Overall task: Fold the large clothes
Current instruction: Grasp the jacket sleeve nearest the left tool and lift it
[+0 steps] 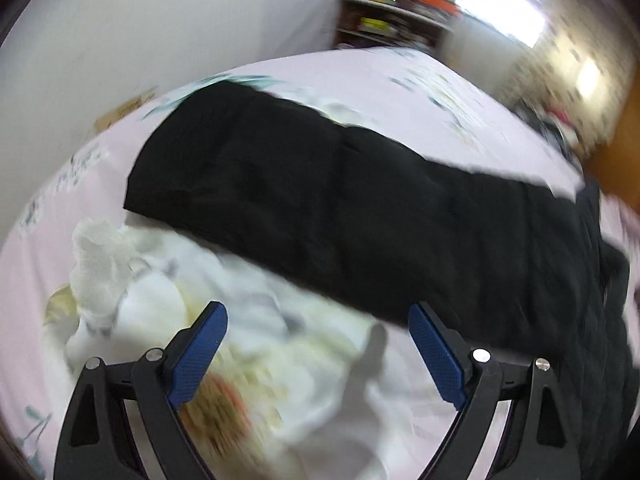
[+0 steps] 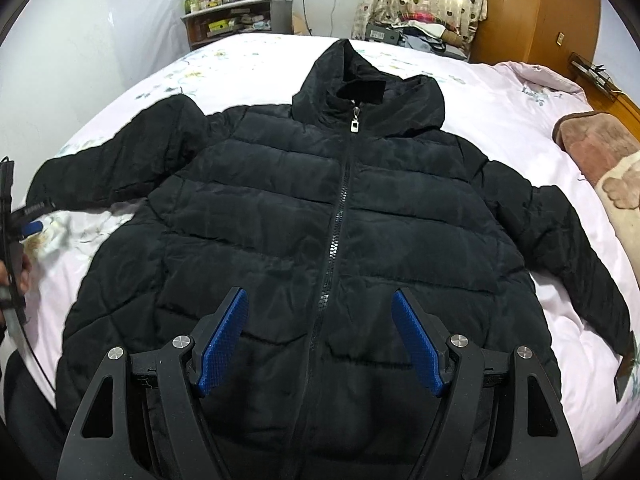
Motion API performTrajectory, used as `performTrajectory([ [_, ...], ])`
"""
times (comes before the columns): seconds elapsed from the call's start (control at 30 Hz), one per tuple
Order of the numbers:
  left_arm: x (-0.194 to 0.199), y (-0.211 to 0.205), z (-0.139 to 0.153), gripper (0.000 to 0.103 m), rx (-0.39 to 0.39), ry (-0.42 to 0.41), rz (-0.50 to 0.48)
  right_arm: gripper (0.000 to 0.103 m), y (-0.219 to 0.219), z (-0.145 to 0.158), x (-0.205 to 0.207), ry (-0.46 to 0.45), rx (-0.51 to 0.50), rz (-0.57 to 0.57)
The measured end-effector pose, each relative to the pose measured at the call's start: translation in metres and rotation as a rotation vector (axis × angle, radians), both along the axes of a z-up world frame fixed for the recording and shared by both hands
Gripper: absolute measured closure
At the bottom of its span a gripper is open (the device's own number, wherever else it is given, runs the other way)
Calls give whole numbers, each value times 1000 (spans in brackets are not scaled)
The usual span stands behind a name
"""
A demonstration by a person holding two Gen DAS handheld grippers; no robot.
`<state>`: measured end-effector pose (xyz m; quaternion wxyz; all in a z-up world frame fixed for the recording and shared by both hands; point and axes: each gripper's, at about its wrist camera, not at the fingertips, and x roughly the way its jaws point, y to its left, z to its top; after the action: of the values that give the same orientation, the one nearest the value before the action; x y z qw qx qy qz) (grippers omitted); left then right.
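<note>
The black quilted hooded jacket (image 2: 336, 216) lay zipped, front up and sleeves spread on the pink floral bedsheet (image 2: 500, 120), evidently readied for folding, while the left gripper (image 1: 318, 316) and right gripper (image 2: 320, 300) hovered with jaws apart, empty.

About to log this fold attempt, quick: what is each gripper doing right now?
Left gripper: open, holding nothing, beside the jacket's sleeve.
Right gripper: open, holding nothing, over the jacket.
</note>
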<state>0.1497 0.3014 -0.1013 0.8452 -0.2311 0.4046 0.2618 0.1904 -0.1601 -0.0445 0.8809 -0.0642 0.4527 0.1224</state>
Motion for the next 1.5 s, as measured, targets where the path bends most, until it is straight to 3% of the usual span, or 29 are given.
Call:
performTrajectory([
  [0.17,9,18,-4,11,1,-55,62,29,-6,-14,14,23,-23,-21],
  [0.27,19,19,-6,15,69,-45,45,29,-13,-20,20,26,-39,-43],
  [0.33,24,15,-6,35,106,-18,30,29,-18,-24,24,29,-51,-57],
  [0.37,26,14,-4,61,130,5,29,29,-21,-25,25,30,-54,-63],
  [0.4,27,16,0,77,140,15,18,29,-24,-26,25,32,-56,-71],
  [0.47,27,13,13,90,135,9,-4,29,-31,-28,25,35,-57,-86],
  [0.7,18,-27,98,93,126,-141,-153,29,-48,-24,13,27,-32,-104],
  [0.9,26,-102,176,93,98,-283,-358,29,-68,-13,1,2,10,-135],
  [1.03,49,-165,202,93,55,-333,-519,29,-88,-4,-10,-19,34,-171],
  [1.23,90,-260,191,93,-36,-330,-719,29,-123,-1,-22,-26,55,-236],
  [1.5,141,-383,117,93,-144,-202,-949,29,-164,-6,-20,-21,44,-319],
])
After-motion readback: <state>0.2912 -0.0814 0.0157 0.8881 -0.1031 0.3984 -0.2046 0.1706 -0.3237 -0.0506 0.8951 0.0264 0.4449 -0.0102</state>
